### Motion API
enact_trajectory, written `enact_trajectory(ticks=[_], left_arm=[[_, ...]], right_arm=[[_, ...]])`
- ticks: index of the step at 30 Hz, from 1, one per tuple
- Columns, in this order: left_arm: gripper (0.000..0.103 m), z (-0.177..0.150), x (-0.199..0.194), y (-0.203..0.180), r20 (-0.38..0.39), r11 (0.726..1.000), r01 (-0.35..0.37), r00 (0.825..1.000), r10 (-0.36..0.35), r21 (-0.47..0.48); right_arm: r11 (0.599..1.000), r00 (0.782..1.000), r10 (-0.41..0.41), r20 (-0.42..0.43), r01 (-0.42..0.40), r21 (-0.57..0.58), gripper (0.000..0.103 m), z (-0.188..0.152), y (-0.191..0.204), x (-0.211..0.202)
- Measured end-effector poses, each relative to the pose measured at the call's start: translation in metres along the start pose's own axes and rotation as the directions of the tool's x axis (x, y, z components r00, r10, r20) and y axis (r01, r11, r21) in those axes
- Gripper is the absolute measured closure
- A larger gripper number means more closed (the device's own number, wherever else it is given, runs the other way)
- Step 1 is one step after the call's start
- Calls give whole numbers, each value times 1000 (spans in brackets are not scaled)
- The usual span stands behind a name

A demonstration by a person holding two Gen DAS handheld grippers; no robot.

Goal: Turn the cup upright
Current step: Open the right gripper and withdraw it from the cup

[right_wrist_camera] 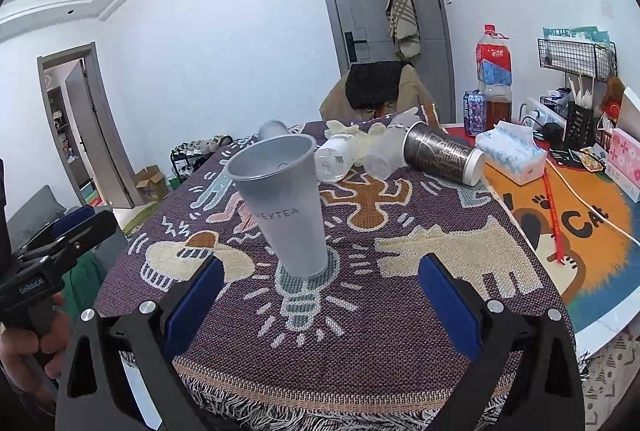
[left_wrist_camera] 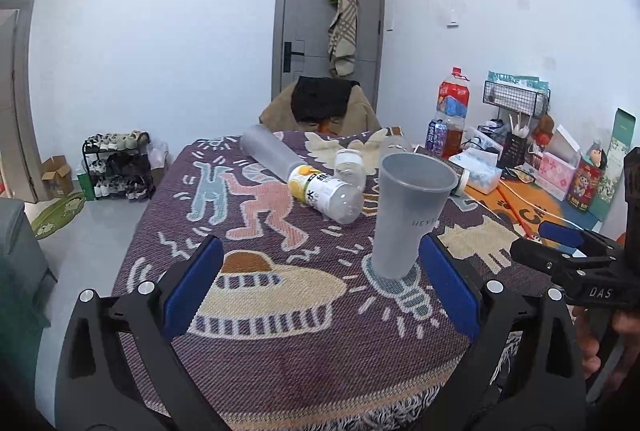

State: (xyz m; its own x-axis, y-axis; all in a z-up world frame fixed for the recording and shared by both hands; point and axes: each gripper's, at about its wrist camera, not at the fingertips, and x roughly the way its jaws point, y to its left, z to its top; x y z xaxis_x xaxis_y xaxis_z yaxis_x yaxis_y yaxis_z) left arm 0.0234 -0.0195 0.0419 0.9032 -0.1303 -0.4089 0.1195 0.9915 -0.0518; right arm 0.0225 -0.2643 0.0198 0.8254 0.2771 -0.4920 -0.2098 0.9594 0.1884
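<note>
The grey HEYTEA cup point(right_wrist_camera: 286, 207) stands upright on the woven tablecloth point(right_wrist_camera: 360, 311), task apparently complete, hence both the left gripper point(left_wrist_camera: 320, 291) and right gripper point(right_wrist_camera: 316, 303) hang spread wide, grasping nothing.

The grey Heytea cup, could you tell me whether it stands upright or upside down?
Upright: the grey Heytea cup stands base down on the blanket, open mouth upward.

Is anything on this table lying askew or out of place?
Yes. Behind the upright grey cup, several containers lie on their sides on the patterned cloth: a yellow-labelled bottle, a dark patterned cup and a grey tumbler. No spill shows.
</note>
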Motion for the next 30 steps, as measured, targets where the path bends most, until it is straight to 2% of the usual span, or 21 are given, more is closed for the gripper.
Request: enact_trajectory(ticks=[5, 12, 16, 30], left_arm=[[6, -9, -19, 11, 6, 1000, 4, 1000, -4, -15], [6, -32, -34, 29, -3, 998, -54, 999, 54, -26], [6, -30, -41, 36, 12, 997, -47, 999, 48, -60], [6, -28, -49, 30, 29, 998, -59, 998, 59, -19]], right_arm=[[999, 1000, -2, 8, 3, -45, 8, -6, 10, -7], [999, 998, 3, 59, 0, -53, 8, -14, 13, -20], [998, 1000, 1, 31, 1, -68, 8, -22, 17, -18], [995, 999, 27, 36, -23, -101, 8, -29, 26, -25]])
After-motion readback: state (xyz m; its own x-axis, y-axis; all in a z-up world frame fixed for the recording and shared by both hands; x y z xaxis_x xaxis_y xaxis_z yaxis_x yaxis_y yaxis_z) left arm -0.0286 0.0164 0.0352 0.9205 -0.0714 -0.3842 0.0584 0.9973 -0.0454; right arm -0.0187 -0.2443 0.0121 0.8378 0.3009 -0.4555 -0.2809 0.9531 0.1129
